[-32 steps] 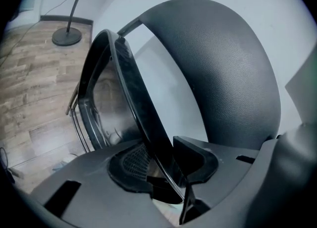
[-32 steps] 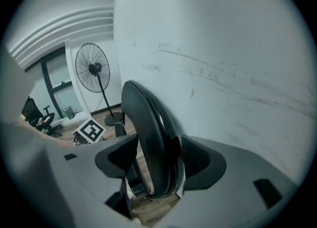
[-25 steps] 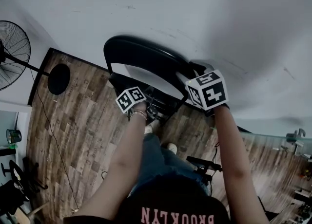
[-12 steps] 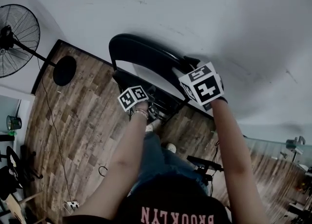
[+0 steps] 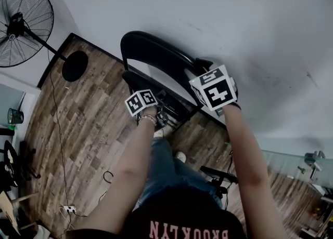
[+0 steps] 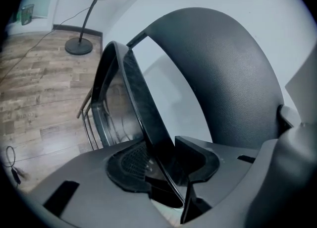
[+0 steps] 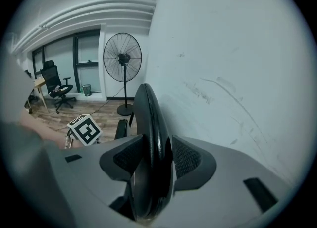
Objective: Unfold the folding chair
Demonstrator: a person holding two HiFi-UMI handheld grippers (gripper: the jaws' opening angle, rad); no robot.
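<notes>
The folding chair (image 5: 156, 56) is at about 12 o'clock in the head view. It stands on the wood floor (image 5: 88, 123) with its back right up against the white wall (image 5: 234, 20).

The left tongs (image 6: 166, 160) are pinching the thin edge of the seat (image 6: 141, 103), with the edge running straight up between the pads. From that gripper view the seat is tilted away from the backrest (image 6: 223, 83), and the wall shows through the gap between them.

The right tongs (image 7: 153, 157) are on the top rim of the backrest at roughly 2 o'clock of the chair. They're closing, the rim is between them and both pads are already on it. That same view catches the left marker cube (image 7: 85, 129) down at 8 o'clock, plus an office chair (image 7: 54, 85) way off at 9 o'clock by the windows.

A big pedestal fan (image 5: 23, 27) sits at 10 o'clock in the head view, well apart from the chair. Its round base (image 5: 75, 65) is on the floor near the wall. The person's shoes (image 5: 180, 156) are just below the chair.
</notes>
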